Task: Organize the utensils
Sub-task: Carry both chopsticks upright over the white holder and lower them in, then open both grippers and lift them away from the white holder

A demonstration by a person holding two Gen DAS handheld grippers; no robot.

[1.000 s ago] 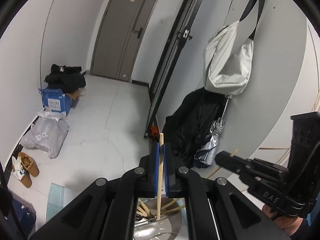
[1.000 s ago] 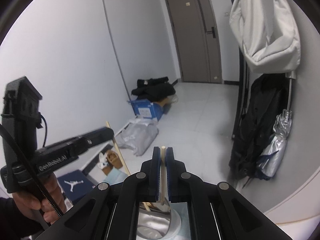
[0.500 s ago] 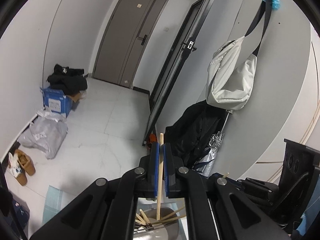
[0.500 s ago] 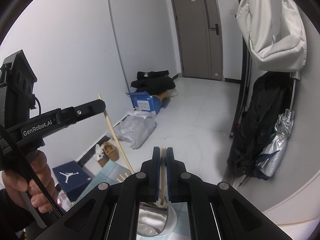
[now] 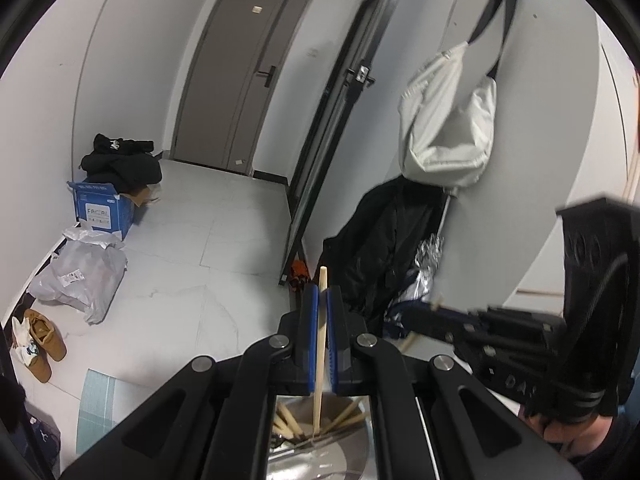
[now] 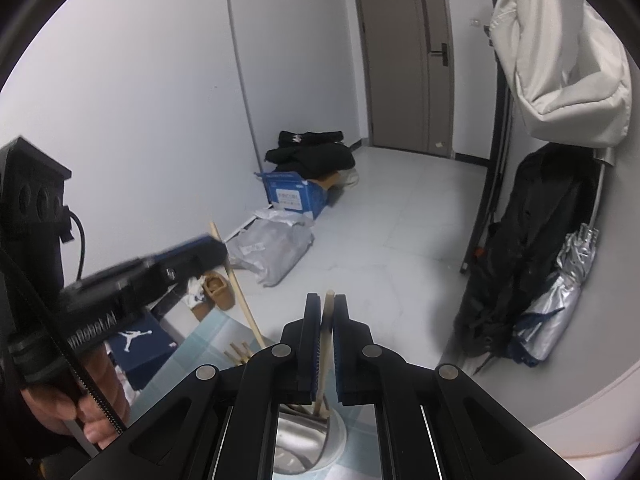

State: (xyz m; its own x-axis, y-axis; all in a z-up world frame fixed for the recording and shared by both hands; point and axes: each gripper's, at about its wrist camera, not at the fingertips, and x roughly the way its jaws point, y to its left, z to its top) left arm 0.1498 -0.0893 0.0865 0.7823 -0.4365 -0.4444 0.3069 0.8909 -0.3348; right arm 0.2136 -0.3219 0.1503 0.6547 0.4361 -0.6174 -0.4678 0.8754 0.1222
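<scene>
While the left gripper (image 5: 319, 336) pinches a chopstick (image 5: 320, 320) nearly upright, its lower tip sits directly above the metal cup (image 5: 320, 456) (other sticks already inside); the right gripper (image 6: 327, 344), beside it, clamps another chopstick (image 6: 326, 344) over that cup.

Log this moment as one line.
left gripper: shut on chopstick | right gripper: shut on chopstick | both over metal holder

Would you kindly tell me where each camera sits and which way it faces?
Left wrist: behind the left tongs, shut on a chopstick, facing the grey door; right tongs and hand visible.
Right wrist: behind the right tongs, shut on another chopstick, over a metal cup; left hand visible.
Shared: door, blue box.
</scene>
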